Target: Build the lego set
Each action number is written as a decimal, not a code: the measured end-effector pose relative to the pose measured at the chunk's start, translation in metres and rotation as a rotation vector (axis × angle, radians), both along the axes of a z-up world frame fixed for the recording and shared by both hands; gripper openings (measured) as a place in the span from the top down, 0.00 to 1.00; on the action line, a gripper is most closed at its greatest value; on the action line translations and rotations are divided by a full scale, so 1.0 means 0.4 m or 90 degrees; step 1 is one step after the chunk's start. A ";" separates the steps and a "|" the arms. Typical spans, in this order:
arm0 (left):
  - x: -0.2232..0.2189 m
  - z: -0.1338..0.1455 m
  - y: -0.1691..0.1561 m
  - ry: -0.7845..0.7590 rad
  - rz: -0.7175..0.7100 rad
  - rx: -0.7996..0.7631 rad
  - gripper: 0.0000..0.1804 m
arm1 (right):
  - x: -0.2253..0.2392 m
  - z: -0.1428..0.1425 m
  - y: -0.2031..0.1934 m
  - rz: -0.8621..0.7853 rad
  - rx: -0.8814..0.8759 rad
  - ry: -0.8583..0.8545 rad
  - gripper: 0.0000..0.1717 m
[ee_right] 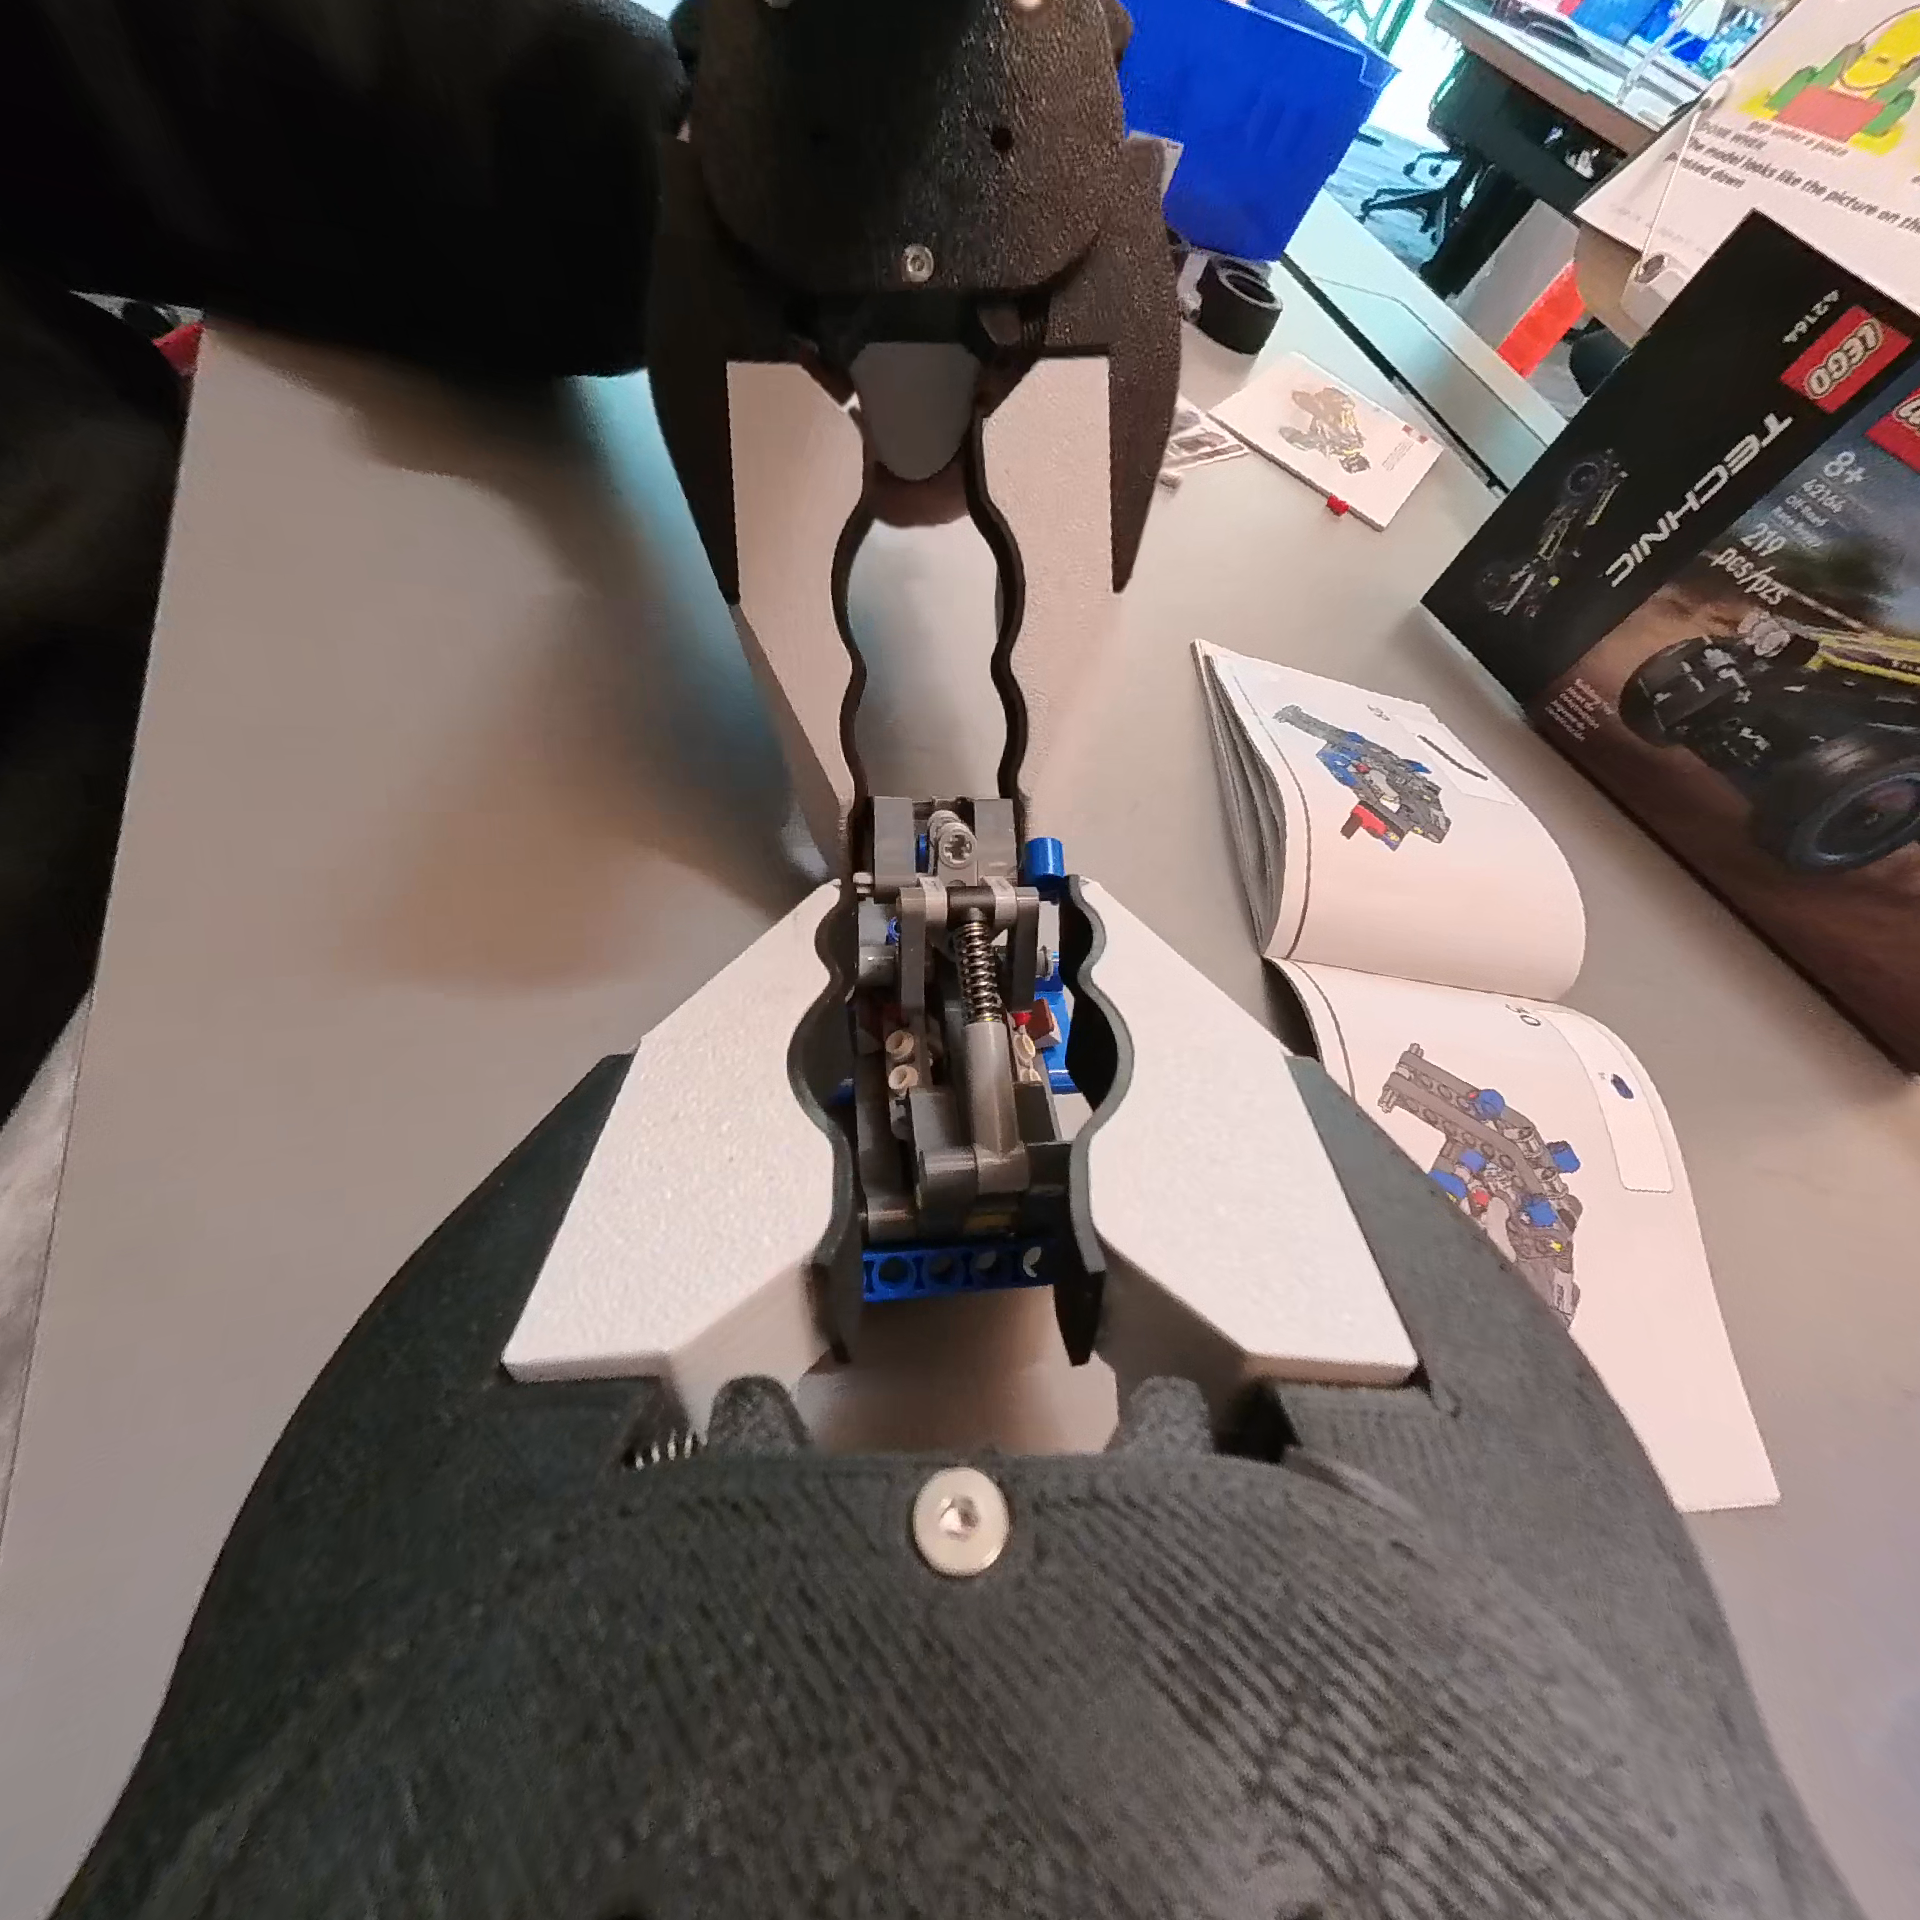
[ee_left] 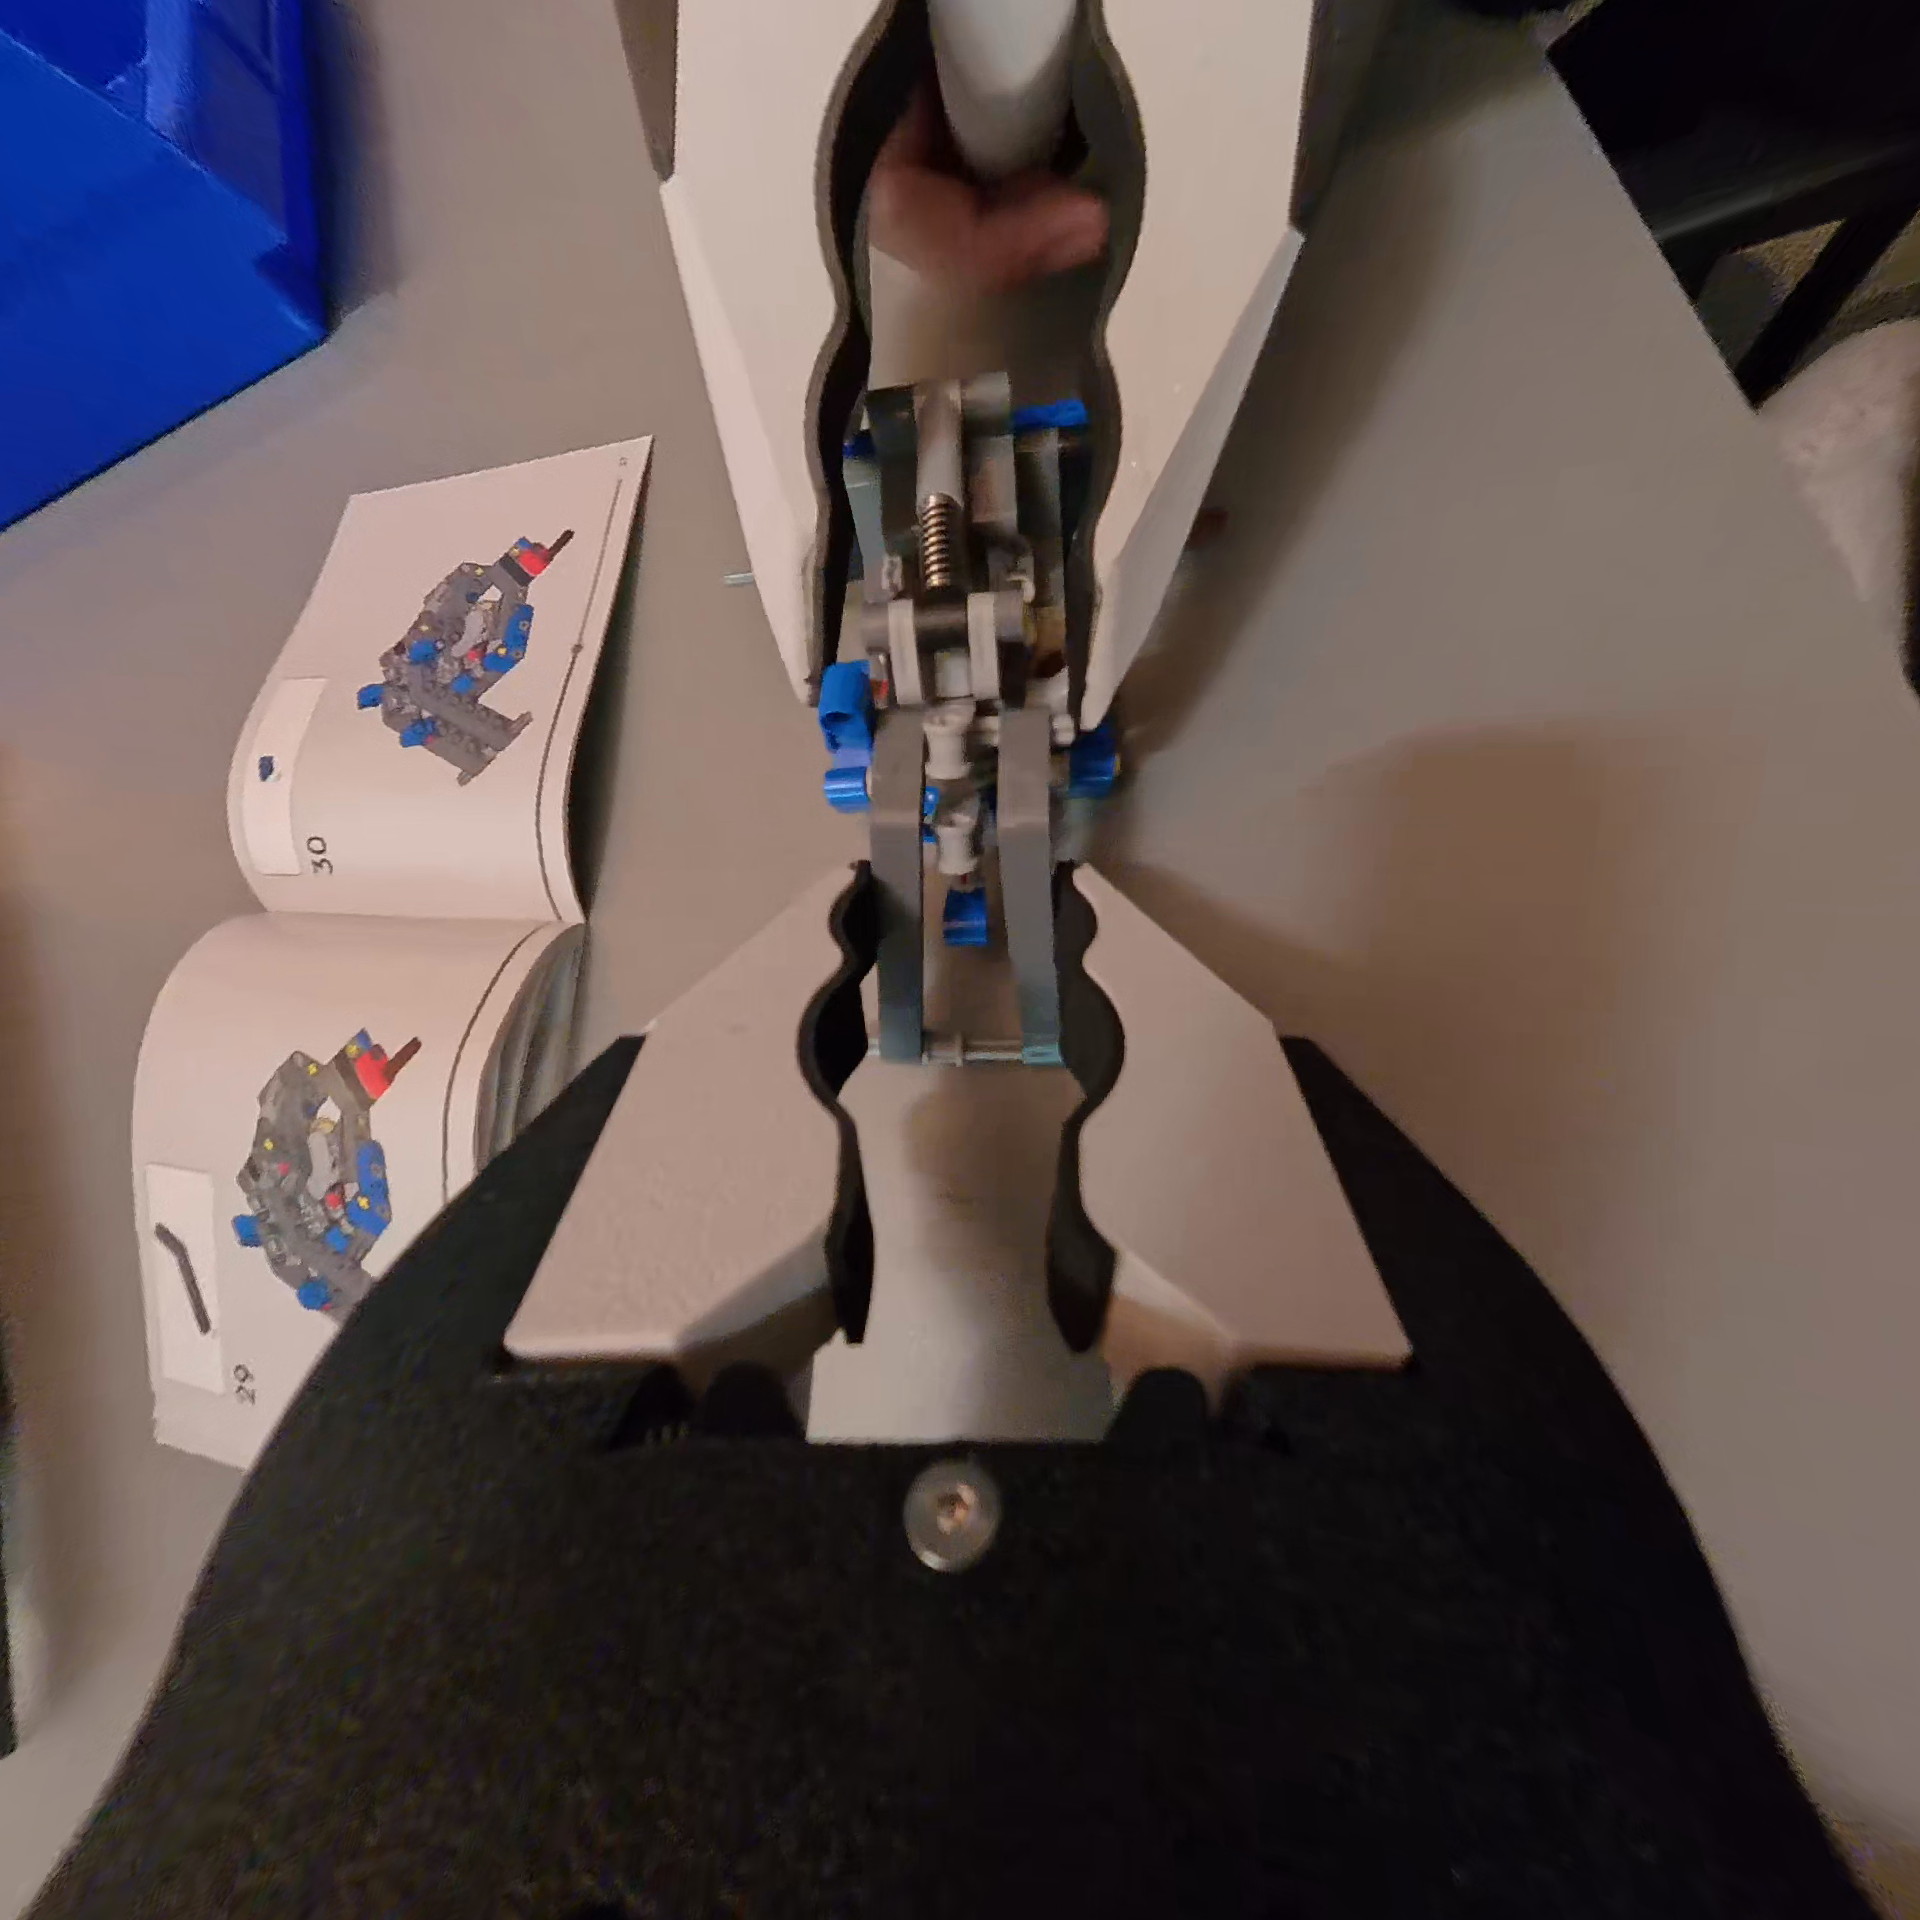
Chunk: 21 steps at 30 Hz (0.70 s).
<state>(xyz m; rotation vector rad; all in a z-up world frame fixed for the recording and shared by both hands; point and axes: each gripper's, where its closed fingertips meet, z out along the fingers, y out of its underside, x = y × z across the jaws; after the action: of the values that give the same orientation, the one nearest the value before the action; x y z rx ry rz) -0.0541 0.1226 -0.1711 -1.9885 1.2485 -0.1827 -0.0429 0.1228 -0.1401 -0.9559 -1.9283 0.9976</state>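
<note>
Where the two grippers meet head-on over the grey table (ee_right: 416,727), the surroundings are laid out as follows, largest first. A dark printed toy box (ee_right: 1704,644) is stood at the table's right side in the right wrist view; a blue bin (ee_left: 135,239) is seen at upper left in the left wrist view. An open instruction booklet (ee_left: 416,727), w/ build diagrams on both pages, is laid flat just beside the grippers. A second, smaller booklet (ee_right: 1340,436) and a black tyre (ee_right: 1236,301) are set farther back, well apart from the work.

Centre: a grey-and-blue brick assembly (ee_right: 966,1049) w/ a coil spring is held off the table btwn both tools. The left gripper (ee_left: 961,894) is closed narrowly on its two grey beams; the right gripper (ee_right: 961,914) is clamped on the opposite, spring end, pads pressed to the sides. Both are aligned tip to tip, approx. level. A hand (ee_left: 987,208) is glimpsed behind the right gripper's fingers.
</note>
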 end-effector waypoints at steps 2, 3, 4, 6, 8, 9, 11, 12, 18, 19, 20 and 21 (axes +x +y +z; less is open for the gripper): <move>-0.001 0.000 0.000 -0.001 0.007 -0.006 0.83 | 0.000 0.000 0.000 -0.001 0.004 0.002 0.79; -0.001 0.000 0.001 -0.006 0.010 -0.009 0.83 | 0.000 0.000 0.001 -0.002 0.004 0.002 0.79; -0.001 0.000 0.001 -0.010 0.012 -0.011 0.83 | 0.000 0.000 0.001 -0.002 0.003 0.001 0.79; 0.000 -0.001 0.000 -0.010 0.017 -0.014 0.83 | 0.000 0.000 0.001 -0.002 0.003 0.002 0.79; 0.004 -0.001 -0.003 -0.019 0.017 -0.019 0.83 | 0.002 0.000 -0.002 0.003 0.003 0.002 0.79; 0.009 0.000 -0.006 -0.035 0.015 -0.026 0.83 | 0.005 0.001 -0.004 0.009 0.001 0.002 0.79; 0.015 0.002 -0.009 -0.061 0.007 -0.009 0.82 | 0.008 0.003 -0.006 0.013 0.000 0.005 0.79; 0.011 0.004 -0.009 -0.061 0.010 0.008 0.79 | 0.008 0.003 -0.004 0.007 0.004 0.008 0.79; -0.036 0.004 -0.039 -0.067 0.035 0.015 0.69 | 0.014 0.107 0.000 -0.019 -0.030 0.077 0.74; -0.038 0.005 -0.037 -0.076 0.041 0.014 0.69 | 0.005 0.109 -0.007 -0.014 -0.017 0.065 0.72; -0.035 0.006 -0.038 -0.088 0.039 0.008 0.70 | -0.005 0.096 -0.014 -0.008 0.005 0.034 0.70; -0.028 0.009 -0.039 -0.103 0.031 0.000 0.72 | -0.014 0.075 -0.017 -0.004 0.033 -0.005 0.68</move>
<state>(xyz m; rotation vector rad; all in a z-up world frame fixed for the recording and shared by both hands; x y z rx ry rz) -0.0651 0.1069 -0.1676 -1.9611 1.0961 -0.3130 -0.0487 0.1162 -0.1102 -0.9380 -1.9464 0.9371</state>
